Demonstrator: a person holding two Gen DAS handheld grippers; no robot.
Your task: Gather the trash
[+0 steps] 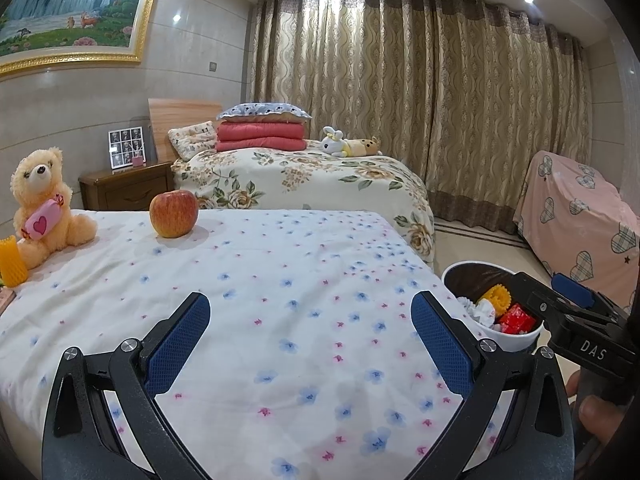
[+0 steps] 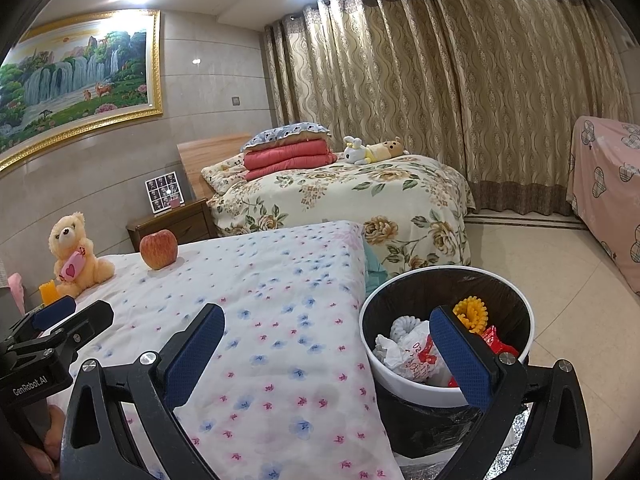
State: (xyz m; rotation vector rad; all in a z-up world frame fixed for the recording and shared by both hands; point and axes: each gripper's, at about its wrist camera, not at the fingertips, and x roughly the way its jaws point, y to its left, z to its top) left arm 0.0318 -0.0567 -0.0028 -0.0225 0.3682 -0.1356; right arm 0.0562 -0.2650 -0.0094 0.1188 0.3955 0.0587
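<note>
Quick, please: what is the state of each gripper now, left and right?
Left gripper: jaws open, holding nothing, above the bed.
Right gripper: jaws open, holding nothing, by the trash bin.

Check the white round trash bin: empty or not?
Not empty. The white round trash bin holds crumpled white paper, a yellow foam net and red wrappers.

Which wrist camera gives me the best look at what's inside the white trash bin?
The right wrist view. The white round trash bin with a dark liner sits close there, its opening showing crumpled white wrappers, a yellow ruffled piece and red packaging. The left wrist view shows only part of the bin at the right edge, with the right gripper covering its far side.
</note>
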